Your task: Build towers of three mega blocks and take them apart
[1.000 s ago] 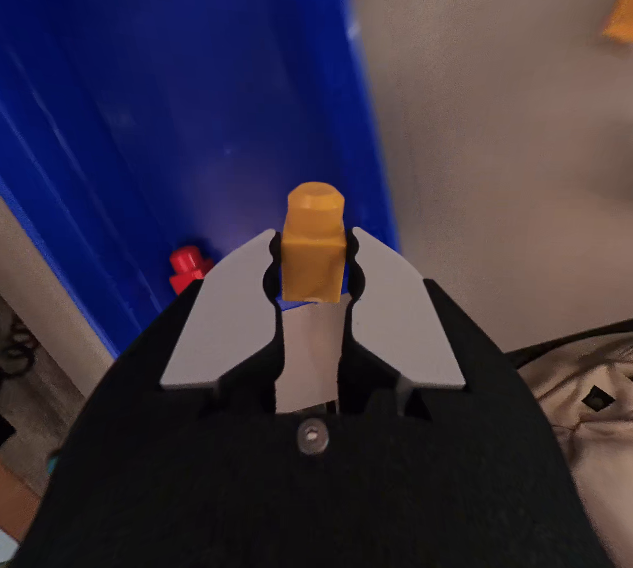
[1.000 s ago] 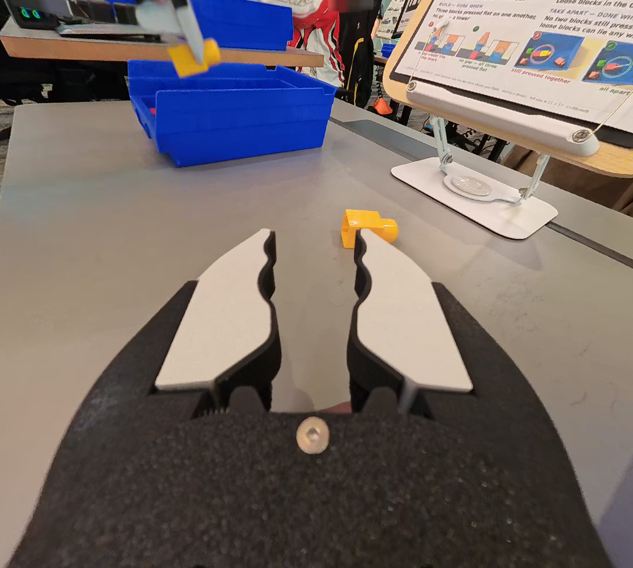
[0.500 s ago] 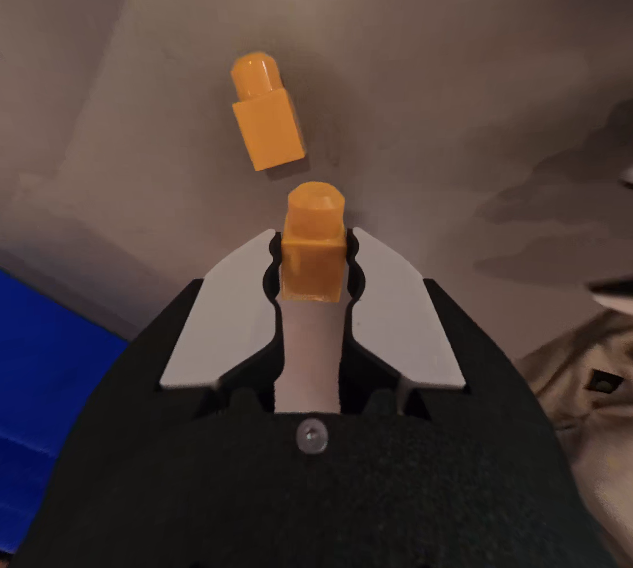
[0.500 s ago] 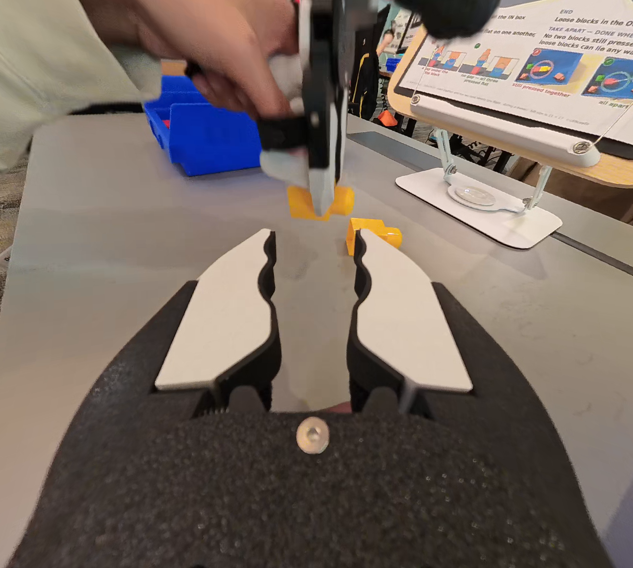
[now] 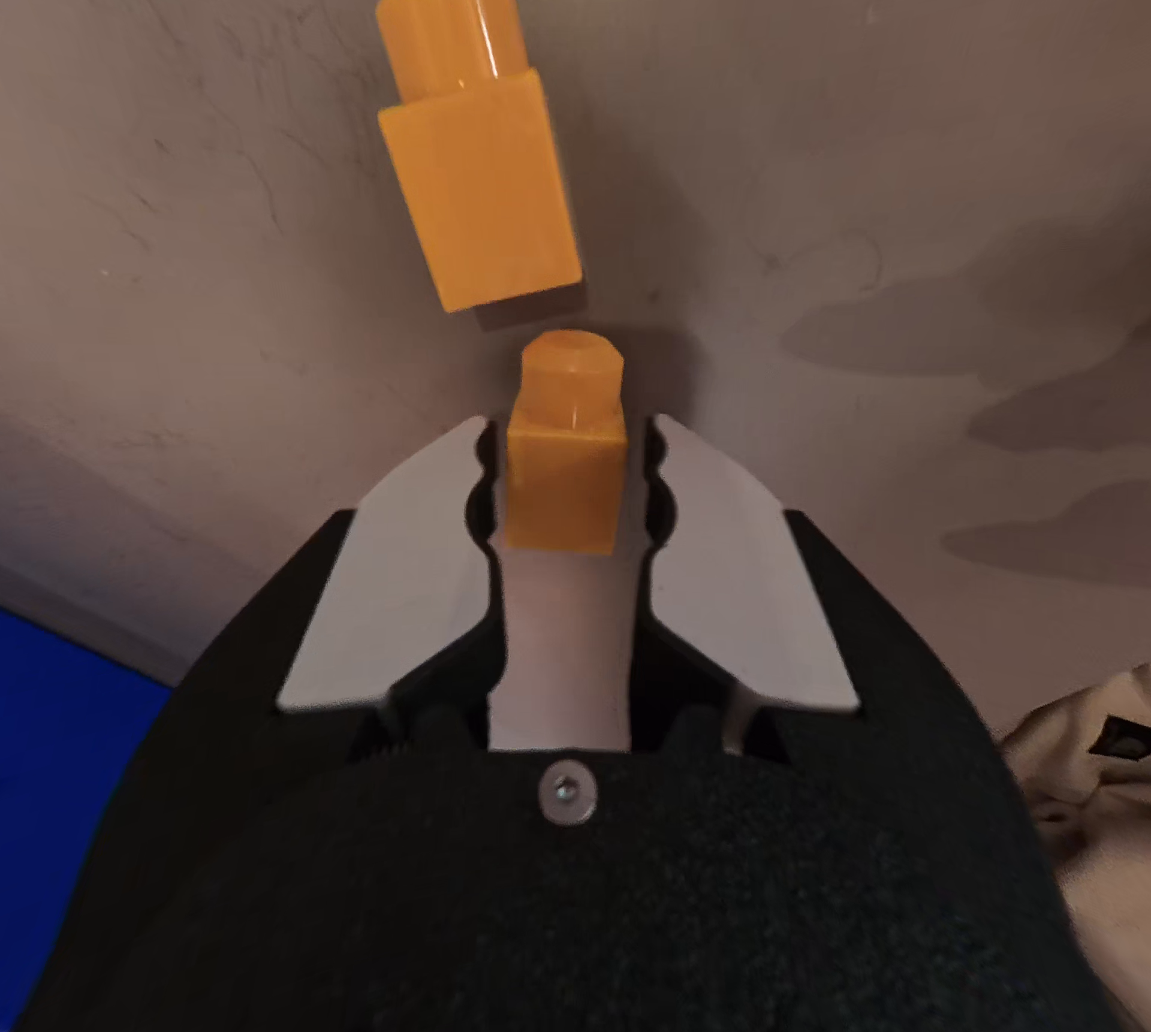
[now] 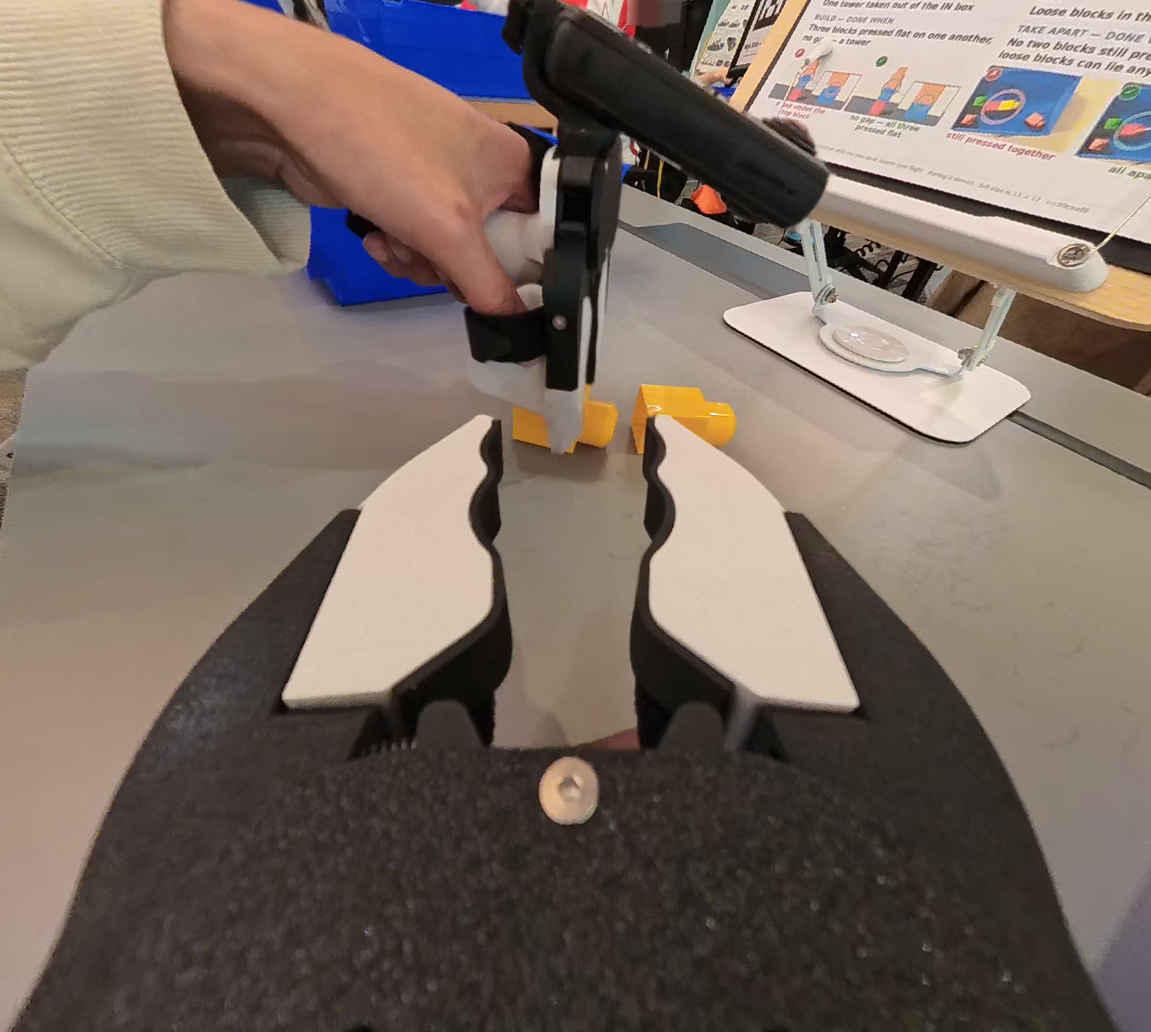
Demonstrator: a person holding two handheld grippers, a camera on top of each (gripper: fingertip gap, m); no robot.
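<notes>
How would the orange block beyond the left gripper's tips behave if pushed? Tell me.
The orange block looks hollow, rigid plastic: probably light and stiff. Resting on a flat side, it should slide, not roll. Its glossy skin may be slippery.

Two orange blocks (image 5: 479,180) (image 5: 563,479): smooth plastic, glossy, studs catching highlights. Table (image 6: 187,442): smooth matt grey, faintly veined, softly reflecting. Gripper bodies (image 6: 570,909): black, grainy rough finish; fingers (image 6: 405,585) showing flat matt pale faces, black edges; shiny metal screw (image 6: 568,793). Bin (image 6: 374,267): glossy blue plastic. Sleeve (image 6: 93,130): ribbed cream cloth. Stand (image 6: 872,367): white matt base, metal struts, wooden board carrying printed paper sheet.
</notes>
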